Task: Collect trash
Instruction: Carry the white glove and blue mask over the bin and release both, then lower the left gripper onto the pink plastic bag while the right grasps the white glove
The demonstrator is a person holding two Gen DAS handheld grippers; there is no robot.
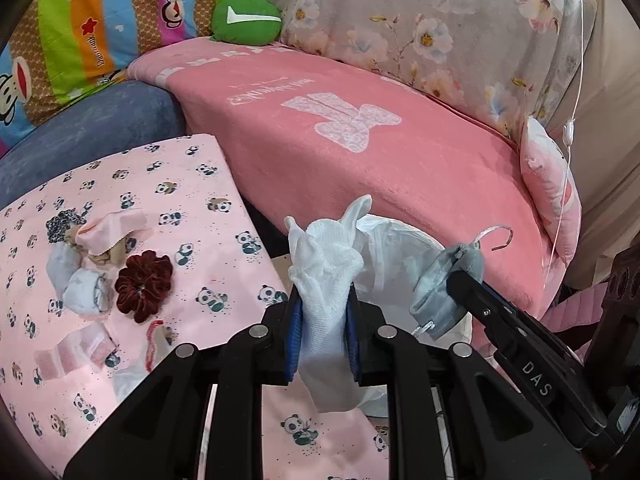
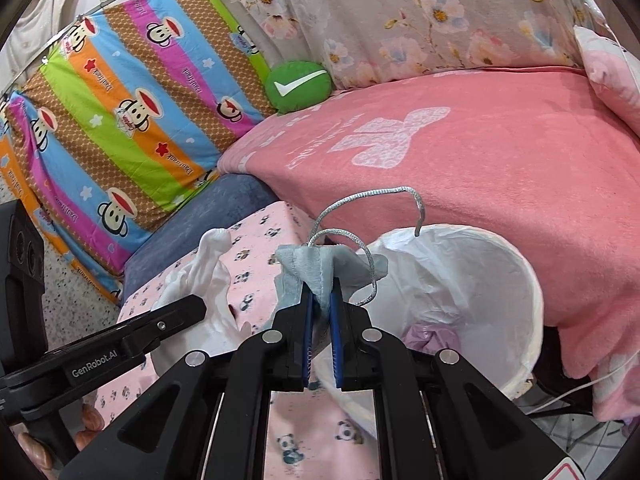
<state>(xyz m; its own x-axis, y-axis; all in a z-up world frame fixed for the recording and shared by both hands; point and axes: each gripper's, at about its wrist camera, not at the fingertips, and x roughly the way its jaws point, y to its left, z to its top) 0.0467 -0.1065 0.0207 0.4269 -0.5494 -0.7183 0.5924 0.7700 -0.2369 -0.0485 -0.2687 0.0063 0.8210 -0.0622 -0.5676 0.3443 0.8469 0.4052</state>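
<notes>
My left gripper [image 1: 323, 296] is shut on a white sock [image 1: 326, 272] and holds it above the edge of the panda-print table, next to the white lined bin [image 1: 400, 248]. My right gripper [image 2: 323, 294] is shut on a grey-blue drawstring pouch [image 2: 320, 268] with a silver cord [image 2: 368, 196], held beside the bin [image 2: 516, 280]. The pouch also shows in the left wrist view [image 1: 440, 292], and the sock in the right wrist view [image 2: 208, 276]. A purple bag [image 2: 432, 336] lies inside the bin.
On the panda cloth [image 1: 200, 200] lie a dark red scrunchie [image 1: 144, 284], rolled socks [image 1: 80, 280], pink cloth pieces [image 1: 116, 228] and a pink band [image 1: 76, 350]. A pink blanket-covered sofa [image 1: 380, 140] stands behind the bin, with a green cushion [image 1: 246, 18].
</notes>
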